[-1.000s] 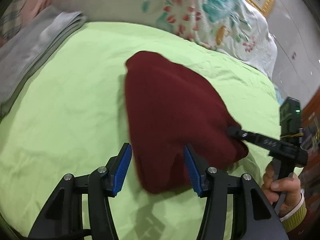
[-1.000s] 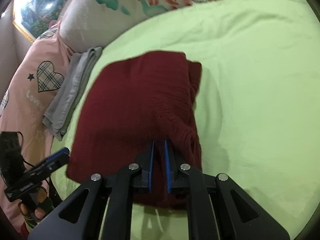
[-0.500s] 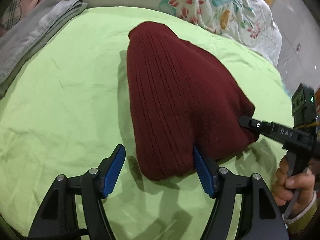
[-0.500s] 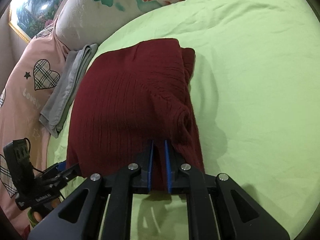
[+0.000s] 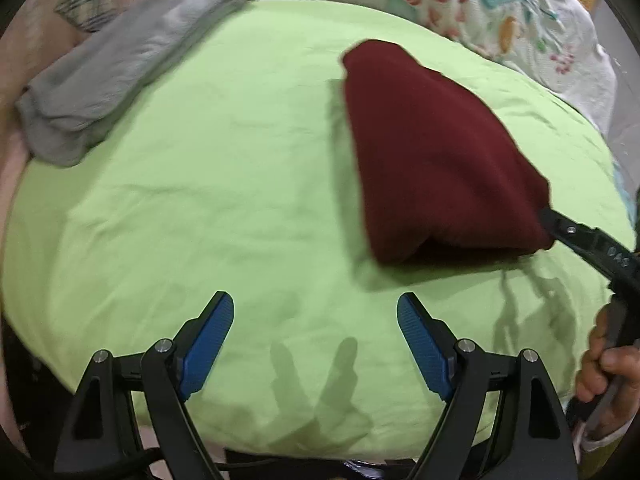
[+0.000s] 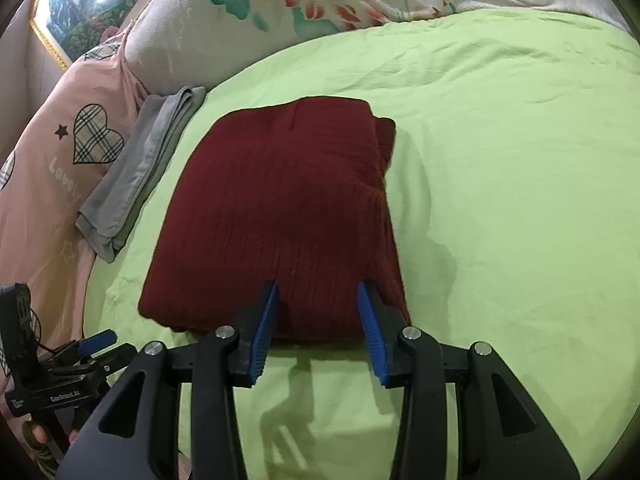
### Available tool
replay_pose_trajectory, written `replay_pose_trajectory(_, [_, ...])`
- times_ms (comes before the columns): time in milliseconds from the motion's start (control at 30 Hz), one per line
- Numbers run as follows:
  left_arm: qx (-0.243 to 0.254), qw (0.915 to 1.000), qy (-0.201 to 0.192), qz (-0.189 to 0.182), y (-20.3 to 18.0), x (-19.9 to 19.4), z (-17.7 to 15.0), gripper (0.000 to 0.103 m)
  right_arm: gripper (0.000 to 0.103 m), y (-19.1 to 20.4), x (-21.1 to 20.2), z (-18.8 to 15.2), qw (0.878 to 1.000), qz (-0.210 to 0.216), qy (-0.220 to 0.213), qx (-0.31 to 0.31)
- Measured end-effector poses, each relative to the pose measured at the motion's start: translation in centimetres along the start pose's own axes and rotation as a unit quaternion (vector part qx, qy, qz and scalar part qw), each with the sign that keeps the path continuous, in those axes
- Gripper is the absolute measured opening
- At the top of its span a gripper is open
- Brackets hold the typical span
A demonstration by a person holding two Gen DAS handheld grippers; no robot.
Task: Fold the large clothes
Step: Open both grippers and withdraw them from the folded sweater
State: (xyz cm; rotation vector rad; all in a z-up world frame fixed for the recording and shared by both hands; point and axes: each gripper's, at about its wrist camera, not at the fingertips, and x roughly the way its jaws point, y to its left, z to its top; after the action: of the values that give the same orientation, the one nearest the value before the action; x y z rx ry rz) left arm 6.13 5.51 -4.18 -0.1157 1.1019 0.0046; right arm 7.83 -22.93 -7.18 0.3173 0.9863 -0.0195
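Note:
A dark red knitted sweater (image 6: 280, 216) lies folded into a thick rectangle on the light green bed sheet (image 6: 520, 200). My right gripper (image 6: 318, 300) is open, its blue pads at the sweater's near edge, one on each side of a strip of it. In the left wrist view the sweater (image 5: 432, 152) lies at the right and my left gripper (image 5: 314, 312) is open and empty over bare sheet (image 5: 200, 200), well to its near left. The right gripper's arm (image 5: 588, 240) reaches the sweater's right corner there.
A folded grey garment (image 6: 140, 168) lies at the sheet's left edge, also seen in the left wrist view (image 5: 112, 68). A floral pillow (image 6: 320, 4) and a pink heart-print quilt (image 6: 60, 160) border the far and left sides. The sheet's near edge (image 5: 280, 440) drops off.
My right gripper has opened and let go of the sweater's near edge. My left gripper has drawn back and to the left, away from the sweater, which now lies flat.

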Motion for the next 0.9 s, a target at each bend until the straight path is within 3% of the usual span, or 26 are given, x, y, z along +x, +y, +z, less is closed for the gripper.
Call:
replay_pose_trajectory(67, [0.012,0.9996,-0.017,0.021,0.2,-0.9,-1.1,0.084,0.048,0.4,-0.5,-0.4,1.0,-0.004,-0.003,-0.012])
replay_pose_trajectory(133, [0.035,0.9969,-0.031,0.064,0.1,-1.6,-2.3,0.084,0.057,0.8,-1.2,-1.0,1.0,-0.009,-0.007,-0.022])
replay_pose_trajectory(233, [0.06,0.9895,-0.042,0.125,-0.3,-2.2,-4.0,0.084,0.06,1.1,-2.2,-1.8,0.999,-0.013,-0.013,-0.035])
replay_pose_trajectory(300, [0.069,0.9863,-0.043,0.143,-0.4,-2.3,-4.4,0.084,0.062,1.3,-2.7,-2.3,0.999,-0.019,-0.012,-0.045])
replay_pose_trajectory(500, [0.037,0.9943,-0.044,0.09,0.4,-3.1,-3.4,0.084,0.07,2.0,-4.1,-3.1,0.997,-0.031,-0.007,-0.067])
replay_pose_trajectory(600, [0.043,0.9939,-0.05,0.088,-0.3,-3.8,-2.7,0.084,0.079,2.5,-5.2,-3.6,0.996,-0.036,-0.014,-0.082])
replay_pose_trajectory(733, [0.044,0.9966,-0.034,0.06,-0.7,-4.2,-1.4,0.084,0.079,2.7,-6.0,-3.8,0.995,-0.039,-0.009,-0.092])
replay_pose_trajectory(900, [0.028,0.9984,-0.046,0.015,-0.9,-5.9,0.3,0.084,0.079,3.4,-7.3,-3.5,0.993,-0.036,-0.003,-0.11])
